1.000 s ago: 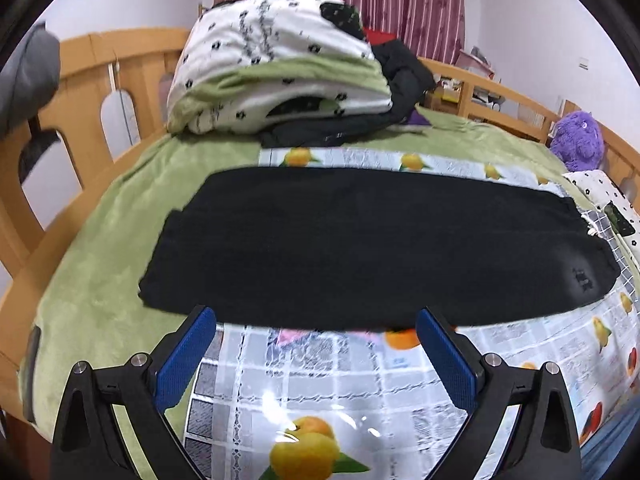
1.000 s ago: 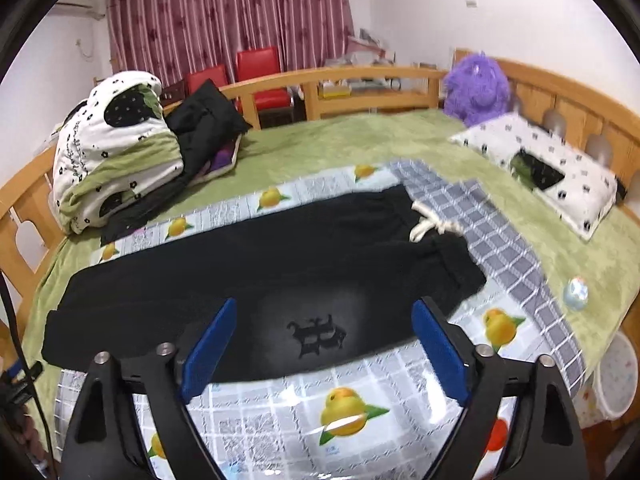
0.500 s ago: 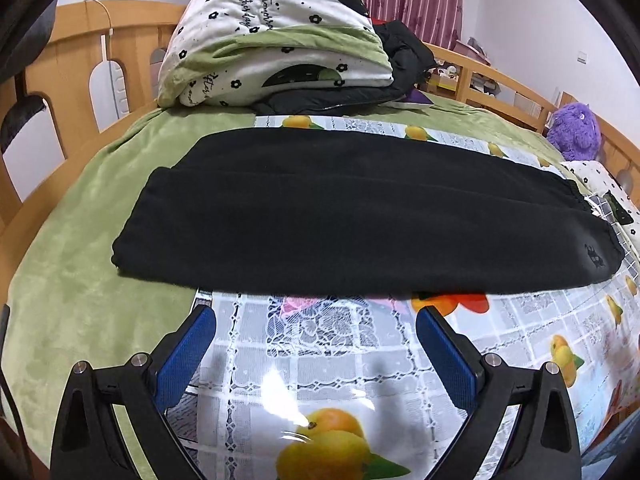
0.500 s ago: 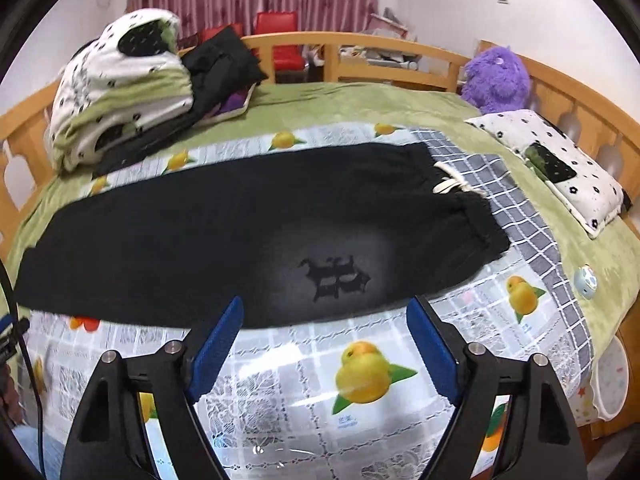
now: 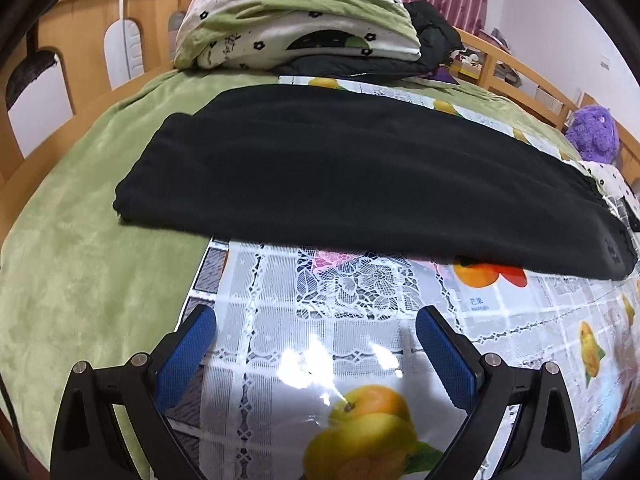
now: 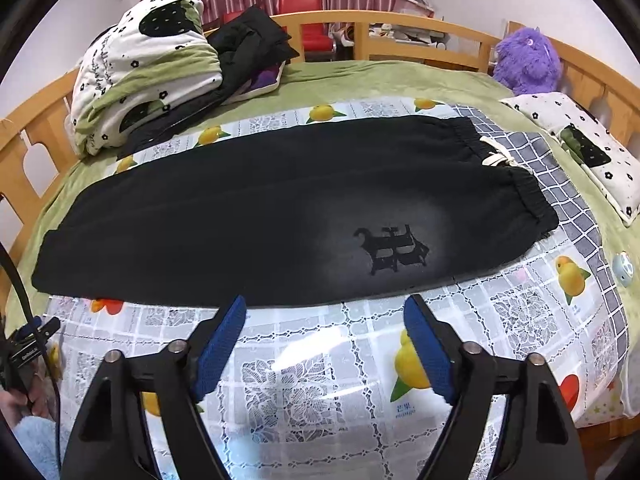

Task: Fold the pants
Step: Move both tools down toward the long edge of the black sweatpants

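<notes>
Both grippers are dropping lower and closer than a second ago: left gripper [image 5: 316, 320] and right gripper [image 6: 325, 310] are hanging wide open, empty. Pants [image 6: 280, 208] are filling mid-frame, lying flat, so grabbing looks next.

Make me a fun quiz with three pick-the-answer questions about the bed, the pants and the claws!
1. Where does the purple plush toy sit?
A. on the pants
B. at the bed's far corner by the wooden rail
C. on the folded quilt

2. What colour are the pants?
A. black
B. red
C. white

3. How are the left claw and right claw?
A. both shut on the pants
B. one holds the drawstring
C. both open, holding nothing

Answers: 1 B, the toy leans against the rail beyond the pillow. 2 A, the cloth is black all over. 3 C, the blue pads stand wide apart, short of the pants' near edge.
</notes>
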`<move>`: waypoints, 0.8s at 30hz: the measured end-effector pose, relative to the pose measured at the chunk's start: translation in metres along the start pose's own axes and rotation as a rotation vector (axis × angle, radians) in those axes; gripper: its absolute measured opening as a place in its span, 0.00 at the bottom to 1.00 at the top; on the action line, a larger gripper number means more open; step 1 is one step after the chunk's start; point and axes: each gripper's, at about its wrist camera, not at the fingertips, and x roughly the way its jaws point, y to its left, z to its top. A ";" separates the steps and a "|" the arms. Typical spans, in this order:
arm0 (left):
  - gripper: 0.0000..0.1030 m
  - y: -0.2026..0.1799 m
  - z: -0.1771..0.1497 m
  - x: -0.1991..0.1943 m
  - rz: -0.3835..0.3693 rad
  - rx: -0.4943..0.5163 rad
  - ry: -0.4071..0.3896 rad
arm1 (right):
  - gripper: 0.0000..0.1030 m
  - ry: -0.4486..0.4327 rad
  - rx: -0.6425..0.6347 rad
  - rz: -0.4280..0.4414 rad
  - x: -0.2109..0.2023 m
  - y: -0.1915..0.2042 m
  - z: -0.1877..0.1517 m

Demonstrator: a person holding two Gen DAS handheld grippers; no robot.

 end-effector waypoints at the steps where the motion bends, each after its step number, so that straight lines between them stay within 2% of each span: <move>1: 0.94 0.000 0.001 -0.002 -0.006 -0.003 0.008 | 0.73 0.001 0.006 0.004 -0.004 -0.001 0.002; 5: 0.91 -0.003 0.008 -0.025 -0.002 -0.007 0.003 | 0.73 -0.049 0.031 0.030 -0.043 -0.010 0.023; 9: 0.91 -0.012 0.019 -0.059 -0.014 -0.004 -0.042 | 0.74 -0.095 -0.016 -0.029 -0.090 -0.014 0.057; 14: 0.91 -0.028 0.035 -0.101 0.040 0.000 -0.088 | 0.83 -0.165 -0.101 -0.011 -0.134 -0.028 0.074; 16: 0.91 -0.035 0.041 -0.122 0.011 -0.016 -0.100 | 0.83 -0.188 -0.118 0.005 -0.138 -0.038 0.070; 19: 0.92 -0.038 0.052 -0.143 -0.009 -0.033 -0.117 | 0.83 -0.173 -0.066 0.052 -0.127 -0.062 0.062; 23: 0.93 -0.037 0.060 -0.155 0.002 -0.060 -0.132 | 0.81 -0.129 -0.003 0.085 -0.097 -0.090 0.051; 24: 0.93 -0.038 0.059 -0.155 0.011 -0.062 -0.139 | 0.77 -0.120 0.003 0.091 -0.090 -0.095 0.049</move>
